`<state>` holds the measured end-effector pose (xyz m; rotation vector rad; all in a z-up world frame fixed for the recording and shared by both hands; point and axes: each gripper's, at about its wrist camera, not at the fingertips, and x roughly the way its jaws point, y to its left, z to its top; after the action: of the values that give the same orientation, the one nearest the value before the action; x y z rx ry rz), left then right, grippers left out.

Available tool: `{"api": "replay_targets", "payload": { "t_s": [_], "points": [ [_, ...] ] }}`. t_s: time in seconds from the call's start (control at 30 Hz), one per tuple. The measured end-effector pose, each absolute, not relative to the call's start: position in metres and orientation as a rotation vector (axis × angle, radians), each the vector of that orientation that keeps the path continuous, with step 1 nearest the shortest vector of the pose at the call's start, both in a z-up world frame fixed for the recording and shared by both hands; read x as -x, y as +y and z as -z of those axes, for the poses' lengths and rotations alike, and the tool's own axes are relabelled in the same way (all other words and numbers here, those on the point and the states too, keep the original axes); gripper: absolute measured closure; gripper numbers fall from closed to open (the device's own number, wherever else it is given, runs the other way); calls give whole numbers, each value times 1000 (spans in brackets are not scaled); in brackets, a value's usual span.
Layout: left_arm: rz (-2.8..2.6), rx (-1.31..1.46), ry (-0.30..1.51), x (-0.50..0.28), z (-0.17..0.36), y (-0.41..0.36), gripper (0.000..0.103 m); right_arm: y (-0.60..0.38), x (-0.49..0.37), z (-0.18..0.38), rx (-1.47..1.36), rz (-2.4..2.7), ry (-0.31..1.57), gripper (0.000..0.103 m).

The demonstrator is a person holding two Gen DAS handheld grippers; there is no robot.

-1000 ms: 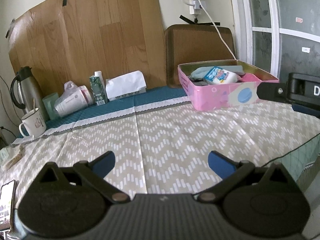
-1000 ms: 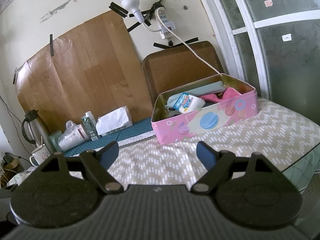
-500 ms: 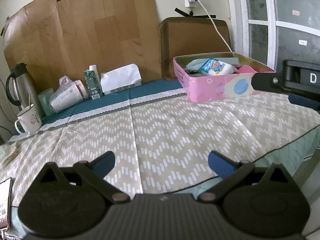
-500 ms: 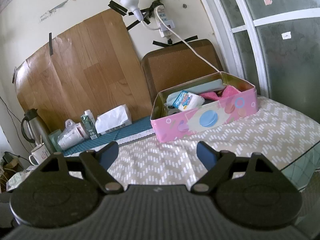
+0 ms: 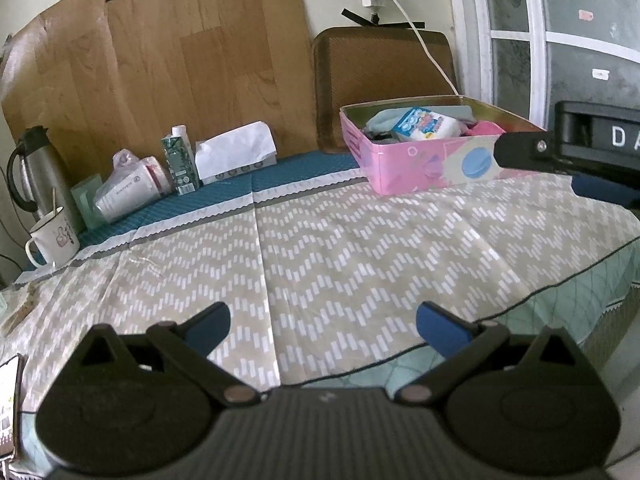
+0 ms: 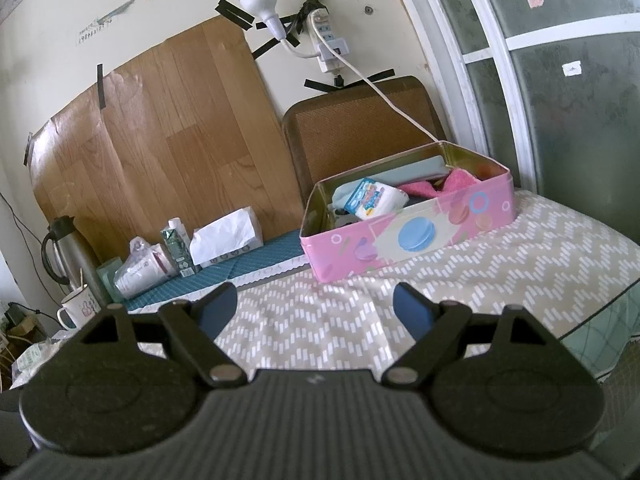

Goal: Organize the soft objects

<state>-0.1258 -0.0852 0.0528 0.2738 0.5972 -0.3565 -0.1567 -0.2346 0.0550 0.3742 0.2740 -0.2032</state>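
My left gripper (image 5: 322,320) and right gripper (image 6: 314,302) both hang spread and empty. The soft things (image 6: 374,198) sit in the pink box (image 6: 416,236) at one o'clock; tabletop (image 5: 360,248) looks bare, so probably finished.

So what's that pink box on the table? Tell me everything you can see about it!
The pink box is a shallow rectangular tin with no lid on. Its sides are pink with printed circles and macarons, including a big blue one, and the inside looks shiny gold metal. It sits flat on the far side of the zigzag tablecloth, in front of a brown mat leaning on the wall. Inside lie a white printed packet, a pink cloth and something pale blue. Nothing is holding it.
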Motion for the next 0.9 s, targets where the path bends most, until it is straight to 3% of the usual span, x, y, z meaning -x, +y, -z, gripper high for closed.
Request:
{"api": "replay_targets", "payload": {
  "t_s": [0.9],
  "points": [
    [378,-288,610,127,-49,-86,0,-233,157,-52,-373,205,277,15]
  ]
}}
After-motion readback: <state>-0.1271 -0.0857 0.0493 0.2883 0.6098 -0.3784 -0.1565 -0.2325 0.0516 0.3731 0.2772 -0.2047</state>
